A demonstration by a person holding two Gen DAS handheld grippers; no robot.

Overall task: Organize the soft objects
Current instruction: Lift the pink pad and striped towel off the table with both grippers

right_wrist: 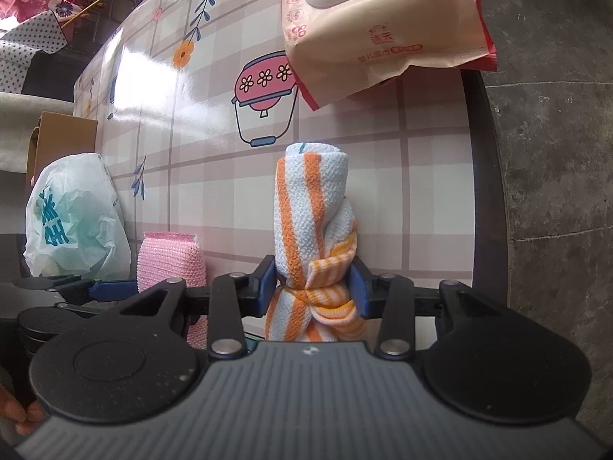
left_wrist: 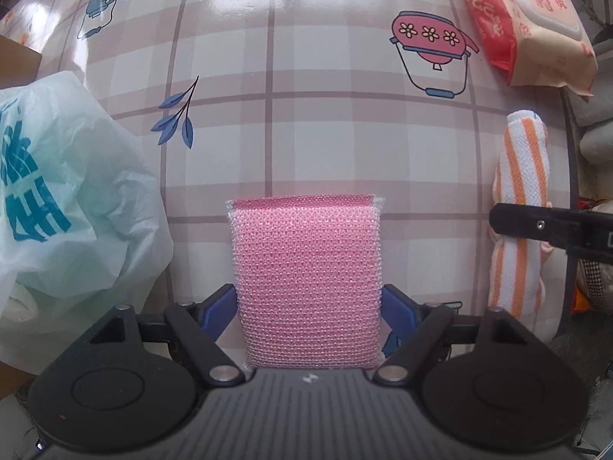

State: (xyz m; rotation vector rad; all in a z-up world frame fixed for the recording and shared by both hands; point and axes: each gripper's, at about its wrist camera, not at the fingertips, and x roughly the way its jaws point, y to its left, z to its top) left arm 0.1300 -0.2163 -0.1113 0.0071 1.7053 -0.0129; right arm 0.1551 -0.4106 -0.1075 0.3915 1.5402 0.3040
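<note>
A pink mesh sponge (left_wrist: 306, 268) sits between the blue pads of my left gripper (left_wrist: 308, 303), which is shut on its two sides and points down at the checked tablecloth (left_wrist: 306, 115). My right gripper (right_wrist: 314, 280) is shut on a rolled orange-and-white striped towel (right_wrist: 310, 199) near the table's right edge. The towel's far end points toward a pack of wet wipes (right_wrist: 383, 27). In the right wrist view the sponge (right_wrist: 168, 257) and the left gripper's blue pad (right_wrist: 111, 289) show just left of the towel. In the left wrist view the towel (left_wrist: 521, 161) lies at the right, under a black finger (left_wrist: 536, 226).
A crumpled white plastic bag (left_wrist: 69, 191) with teal print stands at the left, with a cardboard box (right_wrist: 61, 134) behind it. The wet wipes pack (left_wrist: 528, 19) lies at the far right corner. The table's dark rim (right_wrist: 486, 191) runs close on the right, concrete floor beyond.
</note>
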